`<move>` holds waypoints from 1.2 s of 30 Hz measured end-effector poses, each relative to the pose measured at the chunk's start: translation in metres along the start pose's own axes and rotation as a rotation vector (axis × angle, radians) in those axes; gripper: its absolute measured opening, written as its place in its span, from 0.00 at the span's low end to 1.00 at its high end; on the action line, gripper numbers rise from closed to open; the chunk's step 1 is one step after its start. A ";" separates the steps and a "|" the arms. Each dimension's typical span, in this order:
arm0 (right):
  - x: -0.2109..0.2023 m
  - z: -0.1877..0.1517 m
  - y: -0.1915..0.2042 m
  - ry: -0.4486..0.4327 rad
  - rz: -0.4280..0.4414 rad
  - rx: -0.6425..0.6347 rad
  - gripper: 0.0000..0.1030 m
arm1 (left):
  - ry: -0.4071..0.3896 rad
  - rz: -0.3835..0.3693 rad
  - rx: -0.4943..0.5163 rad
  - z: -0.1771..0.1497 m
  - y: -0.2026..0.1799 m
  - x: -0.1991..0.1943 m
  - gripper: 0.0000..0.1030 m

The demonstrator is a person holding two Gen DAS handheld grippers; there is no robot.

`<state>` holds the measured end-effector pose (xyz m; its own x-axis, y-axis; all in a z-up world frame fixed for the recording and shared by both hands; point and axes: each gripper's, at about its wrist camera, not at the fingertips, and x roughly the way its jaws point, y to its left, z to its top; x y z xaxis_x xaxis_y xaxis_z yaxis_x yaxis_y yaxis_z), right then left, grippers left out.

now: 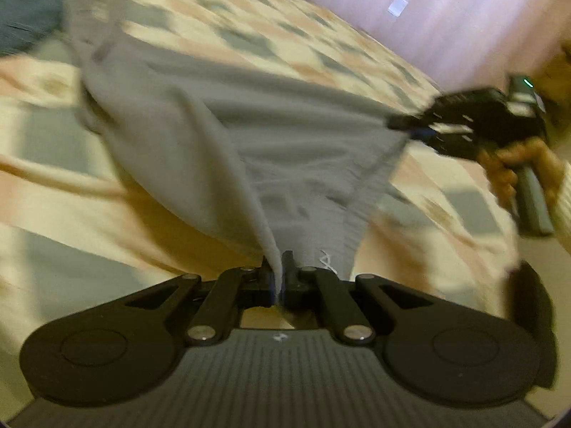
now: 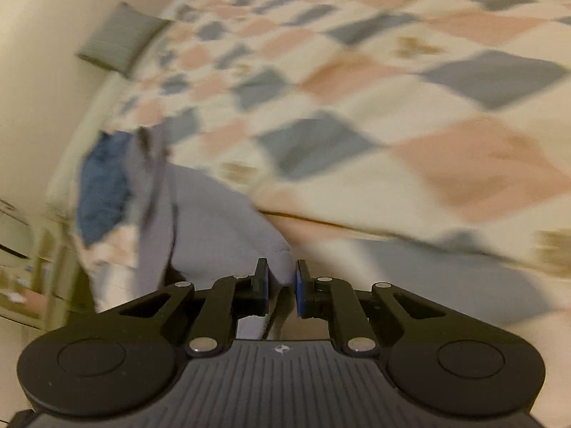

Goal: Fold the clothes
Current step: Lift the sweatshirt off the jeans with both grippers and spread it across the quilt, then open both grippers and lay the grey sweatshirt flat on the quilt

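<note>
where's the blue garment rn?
Blue garment lies at the bed's left edge in the right wrist view, just behind the held grey garment.

Grey garment (image 1: 271, 132) between left gripper (image 1: 279, 267) and right gripper (image 1: 394, 121).

The garment (image 1: 285, 149) is plain grey. The bed cover (image 2: 392, 107) under it is cream, checked with pink and grey-blue diamonds (a few small tan motifs between them). A dark blue cloth (image 2: 103, 182) lies at the cover's edge. Both grippers are black; the right gripper (image 2: 282, 281) has blue pads (image 2: 299, 292).
</note>
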<state>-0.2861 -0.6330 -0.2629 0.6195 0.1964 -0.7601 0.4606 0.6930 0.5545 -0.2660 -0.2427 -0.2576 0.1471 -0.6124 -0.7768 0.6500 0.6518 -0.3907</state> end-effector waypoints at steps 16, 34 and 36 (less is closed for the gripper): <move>-0.074 -0.023 -0.181 0.054 -0.259 0.055 0.14 | 0.243 -0.257 0.299 -0.039 -0.214 0.141 0.20; -0.086 -0.095 -0.098 -0.245 -0.235 0.256 0.51 | 0.106 0.102 0.261 0.241 0.064 0.120 0.33; -0.060 -0.098 -0.071 -0.219 -0.201 0.241 0.46 | 0.096 0.131 0.231 0.296 0.105 0.136 0.33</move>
<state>-0.4177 -0.6256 -0.2900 0.6108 -0.0981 -0.7857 0.7069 0.5146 0.4853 0.0427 -0.3901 -0.2577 0.1769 -0.4771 -0.8609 0.7844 0.5966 -0.1695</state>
